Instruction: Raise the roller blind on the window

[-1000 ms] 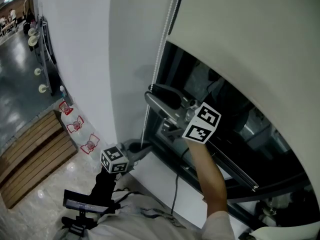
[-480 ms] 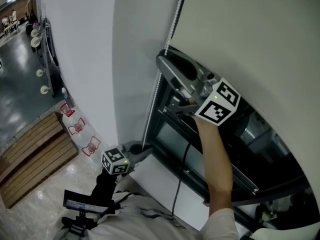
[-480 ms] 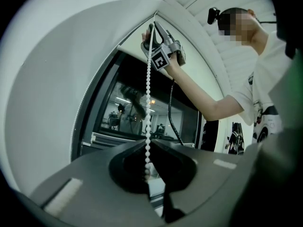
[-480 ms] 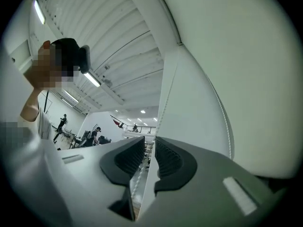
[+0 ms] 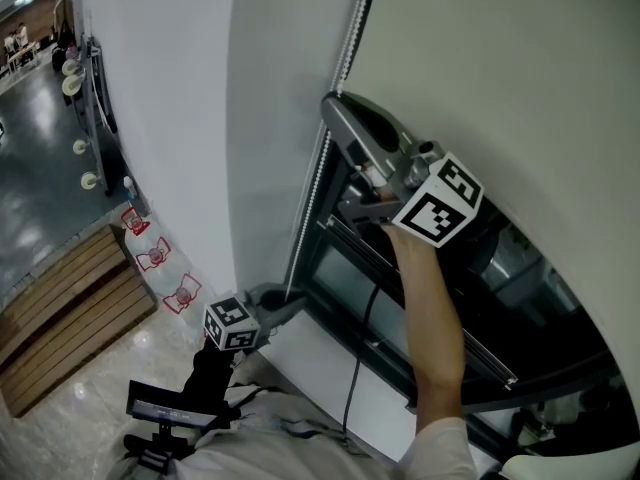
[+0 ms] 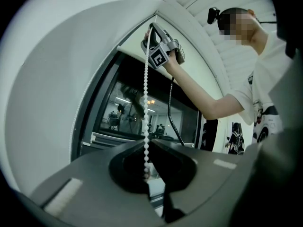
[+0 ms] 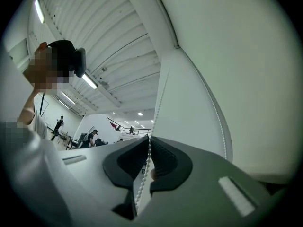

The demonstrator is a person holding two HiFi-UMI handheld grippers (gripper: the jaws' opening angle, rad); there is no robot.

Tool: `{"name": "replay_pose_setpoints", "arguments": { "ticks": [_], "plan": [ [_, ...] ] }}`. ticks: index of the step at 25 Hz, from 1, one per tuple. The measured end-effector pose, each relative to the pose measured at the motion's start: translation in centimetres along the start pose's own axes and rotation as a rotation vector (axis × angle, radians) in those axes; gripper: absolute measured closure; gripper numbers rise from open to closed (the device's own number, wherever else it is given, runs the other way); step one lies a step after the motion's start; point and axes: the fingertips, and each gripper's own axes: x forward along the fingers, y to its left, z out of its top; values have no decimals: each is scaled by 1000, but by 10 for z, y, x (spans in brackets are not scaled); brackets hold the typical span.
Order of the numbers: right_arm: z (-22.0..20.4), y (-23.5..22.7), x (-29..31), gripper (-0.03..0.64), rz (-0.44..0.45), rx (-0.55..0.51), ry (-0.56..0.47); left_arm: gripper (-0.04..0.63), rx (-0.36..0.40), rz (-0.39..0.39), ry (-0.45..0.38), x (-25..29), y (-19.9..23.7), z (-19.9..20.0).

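Note:
The white bead chain (image 5: 322,163) hangs down the window's left edge, beside the cream roller blind (image 5: 500,68). My right gripper (image 5: 333,102) is high up at the blind's lower edge. Its jaws are closing, and the bead chain (image 7: 149,148) runs between the tips, which pinch it. My left gripper (image 5: 291,301) is low by the window sill, with its jaws shut on the chain (image 6: 146,126). From the left gripper view the chain rises straight to the right gripper (image 6: 152,28). The dark glass (image 5: 450,268) shows below the blind.
A white wall (image 5: 170,118) stands left of the window. Wooden slats (image 5: 60,298) and several water bottles (image 5: 155,253) lie on the floor at the left. A black cable (image 5: 352,368) hangs from the right gripper along the person's forearm (image 5: 430,308). A window rail (image 5: 440,320) crosses below.
My right gripper has climbed along the chain from mid-window to the blind's lower edge, and its jaws have come together around the chain. The left gripper has stayed low.

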Motion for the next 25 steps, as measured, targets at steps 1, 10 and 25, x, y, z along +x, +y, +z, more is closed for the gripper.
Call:
{"name": "replay_pose_setpoints", "arguments": {
  "ticks": [1, 10, 25],
  "plan": [
    [0, -1, -1, 598, -4, 12, -6, 597, -1, -1, 0, 0, 0, -1],
    [1, 3, -7, 603, 4, 96, -22, 597, -11, -5, 2, 0, -4, -5],
    [-28, 14, -20, 603, 17, 176, 19, 597, -9, -16, 5, 2, -7, -6]
  ]
}}
